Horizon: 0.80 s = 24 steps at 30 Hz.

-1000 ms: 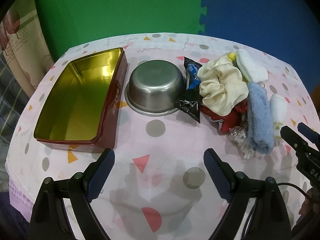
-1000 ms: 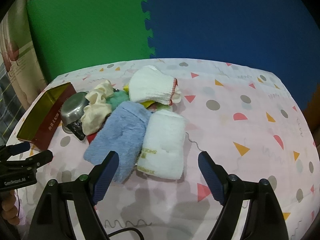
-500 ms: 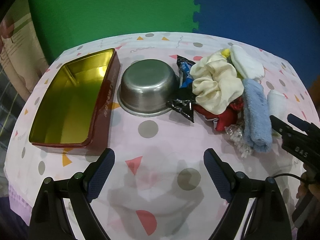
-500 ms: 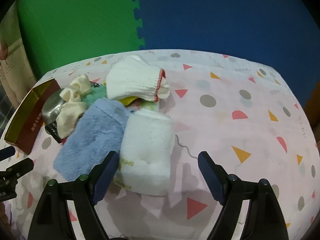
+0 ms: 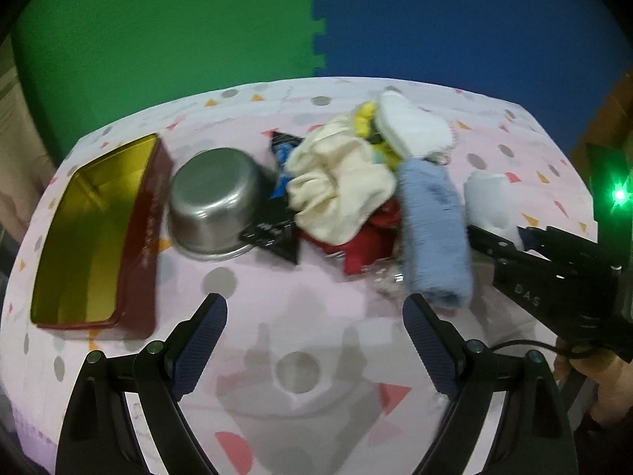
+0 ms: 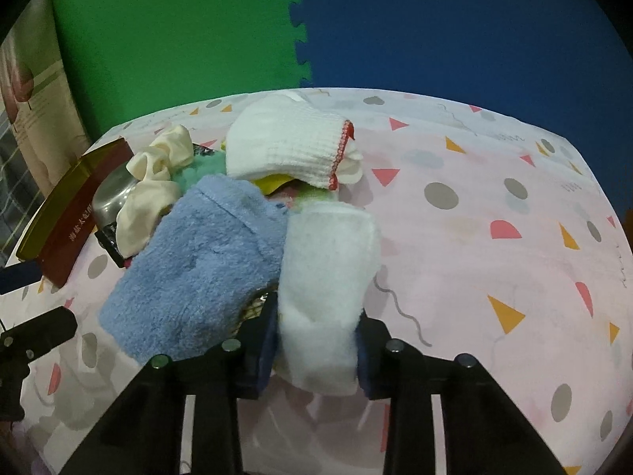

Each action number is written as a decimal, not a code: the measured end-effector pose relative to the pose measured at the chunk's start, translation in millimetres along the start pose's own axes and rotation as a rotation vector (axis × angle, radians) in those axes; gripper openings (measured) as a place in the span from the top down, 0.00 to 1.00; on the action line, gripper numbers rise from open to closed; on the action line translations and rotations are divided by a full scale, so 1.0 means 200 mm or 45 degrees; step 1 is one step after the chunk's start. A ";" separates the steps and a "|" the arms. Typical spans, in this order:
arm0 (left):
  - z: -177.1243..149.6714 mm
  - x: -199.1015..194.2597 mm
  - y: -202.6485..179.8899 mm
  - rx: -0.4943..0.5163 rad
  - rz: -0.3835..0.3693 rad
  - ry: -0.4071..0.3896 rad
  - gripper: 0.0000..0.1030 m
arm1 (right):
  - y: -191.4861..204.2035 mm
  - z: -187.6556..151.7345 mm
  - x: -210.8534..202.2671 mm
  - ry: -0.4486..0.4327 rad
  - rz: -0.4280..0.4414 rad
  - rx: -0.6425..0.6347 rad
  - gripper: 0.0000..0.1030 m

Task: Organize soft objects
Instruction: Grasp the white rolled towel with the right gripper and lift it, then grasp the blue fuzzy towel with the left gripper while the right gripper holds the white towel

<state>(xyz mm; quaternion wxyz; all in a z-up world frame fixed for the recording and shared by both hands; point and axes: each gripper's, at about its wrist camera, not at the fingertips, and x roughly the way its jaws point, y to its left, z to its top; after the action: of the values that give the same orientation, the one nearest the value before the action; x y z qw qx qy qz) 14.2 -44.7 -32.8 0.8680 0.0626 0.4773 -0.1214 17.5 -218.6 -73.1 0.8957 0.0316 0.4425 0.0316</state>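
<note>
The white fluffy cloth (image 6: 328, 277) lies on the table's patterned pink cover (image 6: 494, 206), at the right edge of the heap of soft things, and the right gripper (image 6: 316, 340) has its two blue-padded fingers (image 6: 264, 340) pressed against the cloth's near end, one on each side, so that the fabric bulges between them. In the left wrist view the same cloth (image 5: 490, 202) shows as a pale lump just beyond the black nose of the right gripper (image 5: 498, 237).

Touching its left side lies the blue towel (image 6: 198, 269), folded long, its near end reaching toward the table's front edge (in the left view it (image 5: 433, 229) runs lengthwise, front to back). Behind both, toward the far edge, a white knitted sock with a red hem (image 6: 289, 146) rests on top of yellow and green pieces. A cream scrunchie (image 5: 340, 190) sits left of the towel, over a red item (image 5: 364, 245) and a black wrapper (image 5: 273, 233).

Further left stands an upturned steel bowl (image 5: 215, 202), just beside the wrapper, and next to it, near the table's left edge, an open red tin with a gold inside (image 5: 91, 233).

The left gripper (image 5: 312, 340) hovers over bare cover near the front edge, its fingers spread wide with nothing between them. Green and blue foam mats (image 5: 324, 19) stand behind the table.
</note>
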 end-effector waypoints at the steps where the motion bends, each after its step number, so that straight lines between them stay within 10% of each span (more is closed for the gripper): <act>1: 0.01 0.00 -0.02 0.000 -0.025 0.003 0.14 | -0.01 0.00 -0.02 -0.010 0.002 0.009 0.70; 9: 0.09 0.07 -0.13 0.022 -0.167 0.052 0.14 | -0.22 -0.01 -0.09 -0.052 -0.140 0.058 0.70; 24: 0.16 0.28 -0.31 0.096 -0.115 0.154 0.14 | -0.40 -0.10 -0.01 -0.072 -0.129 0.170 0.70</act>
<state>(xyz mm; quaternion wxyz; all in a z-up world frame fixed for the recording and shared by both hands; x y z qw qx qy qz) 51.7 -120.7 -62.3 0.8282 0.0809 0.5264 -0.1743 3.3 -297.6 -90.4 0.9041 0.0697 0.4192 -0.0442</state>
